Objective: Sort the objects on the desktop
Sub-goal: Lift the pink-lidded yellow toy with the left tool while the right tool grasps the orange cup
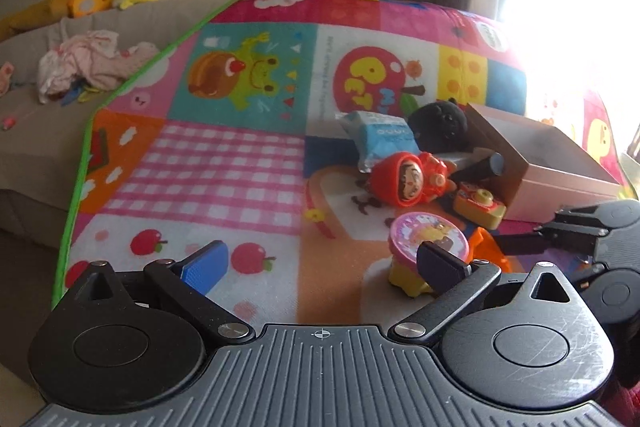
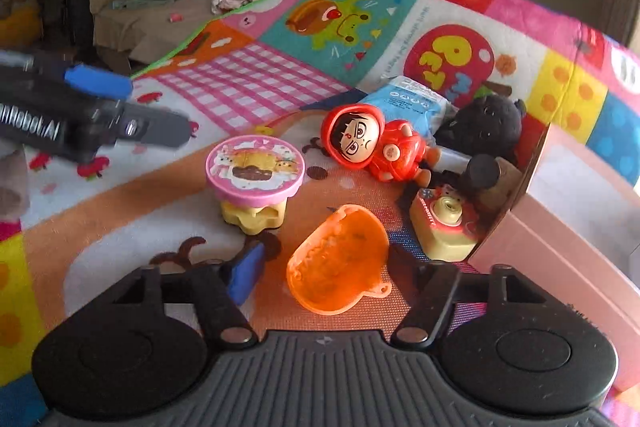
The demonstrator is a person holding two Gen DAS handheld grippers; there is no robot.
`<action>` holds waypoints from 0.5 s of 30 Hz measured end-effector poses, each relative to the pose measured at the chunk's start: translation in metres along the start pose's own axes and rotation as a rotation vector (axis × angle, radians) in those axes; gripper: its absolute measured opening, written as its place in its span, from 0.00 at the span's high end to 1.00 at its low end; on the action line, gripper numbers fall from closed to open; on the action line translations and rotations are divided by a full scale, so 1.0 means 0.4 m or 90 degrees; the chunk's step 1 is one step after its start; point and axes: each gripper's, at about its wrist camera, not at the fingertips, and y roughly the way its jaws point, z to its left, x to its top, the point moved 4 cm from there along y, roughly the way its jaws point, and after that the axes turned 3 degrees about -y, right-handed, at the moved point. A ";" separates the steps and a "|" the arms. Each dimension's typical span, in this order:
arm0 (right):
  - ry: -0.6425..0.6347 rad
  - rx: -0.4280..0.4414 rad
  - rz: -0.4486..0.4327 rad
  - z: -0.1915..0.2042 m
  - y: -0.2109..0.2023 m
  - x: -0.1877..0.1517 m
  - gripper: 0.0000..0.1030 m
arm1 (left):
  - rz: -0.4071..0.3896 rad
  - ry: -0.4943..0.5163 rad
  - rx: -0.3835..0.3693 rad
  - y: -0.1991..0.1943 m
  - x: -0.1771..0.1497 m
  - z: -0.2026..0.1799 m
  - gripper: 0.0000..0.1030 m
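Toys lie on a colourful play mat (image 1: 224, 171). A pink-lidded yellow tub (image 2: 255, 183) stands upright; it also shows in the left wrist view (image 1: 426, 247). A red hooded doll (image 2: 376, 147) lies on its side behind it. An orange plastic mould (image 2: 340, 261) lies between the jaws of my open right gripper (image 2: 336, 275). A toy camera (image 2: 444, 223) sits by a pink box (image 2: 560, 211). My left gripper (image 1: 320, 263) is open and empty, with its right finger just in front of the tub.
A blue packet (image 2: 412, 103), a black plush (image 2: 484, 127) and a dark cylinder (image 2: 482, 173) crowd the box's left side. A sofa (image 1: 32, 131) with clothes and yellow plush toys lies beyond the mat's green edge. Bright window glare fills the right of the left wrist view.
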 end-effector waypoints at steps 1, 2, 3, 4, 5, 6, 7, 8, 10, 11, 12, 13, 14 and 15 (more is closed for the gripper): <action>0.011 0.003 0.006 -0.006 -0.004 -0.001 0.52 | 0.004 0.018 -0.010 0.003 -0.005 -0.018 0.00; 0.020 -0.001 0.005 -0.010 -0.013 -0.002 0.52 | 0.007 0.037 -0.018 0.007 -0.009 -0.037 0.00; 0.026 -0.007 0.001 -0.014 -0.028 -0.005 0.52 | 0.008 0.063 -0.027 0.013 -0.015 -0.062 0.00; 0.026 -0.013 -0.002 -0.015 -0.045 -0.010 0.52 | 0.006 0.089 -0.034 0.020 -0.020 -0.088 0.00; 0.026 -0.016 -0.004 -0.016 -0.066 -0.017 0.52 | 0.004 0.113 -0.038 0.028 -0.024 -0.112 0.00; 0.028 -0.017 -0.004 -0.019 -0.088 -0.024 0.52 | 0.001 0.125 -0.037 0.037 -0.024 -0.126 0.00; 0.027 -0.034 0.002 -0.024 -0.107 -0.036 0.52 | 0.002 0.135 -0.032 0.050 -0.024 -0.139 0.00; 0.033 -0.045 0.010 -0.032 -0.125 -0.049 0.52 | 0.005 0.141 -0.025 0.065 -0.023 -0.148 0.00; 0.068 -0.046 0.029 -0.053 -0.172 -0.083 0.52 | 0.013 0.142 -0.018 0.093 -0.021 -0.159 0.01; 0.083 -0.048 0.038 -0.061 -0.192 -0.101 0.52 | 0.017 0.143 -0.018 0.103 -0.021 -0.163 0.01; 0.094 -0.054 0.047 -0.066 -0.214 -0.121 0.52 | 0.021 0.147 -0.020 0.111 -0.023 -0.167 0.01; 0.100 -0.064 0.054 -0.069 -0.234 -0.138 0.52 | 0.024 0.153 -0.019 0.117 -0.025 -0.171 0.02; 0.105 -0.073 0.058 -0.071 -0.251 -0.154 0.52 | 0.027 0.159 -0.017 0.122 -0.027 -0.176 0.07; 0.112 -0.081 0.063 -0.073 -0.267 -0.169 0.52 | 0.032 0.166 -0.014 0.128 -0.030 -0.181 0.20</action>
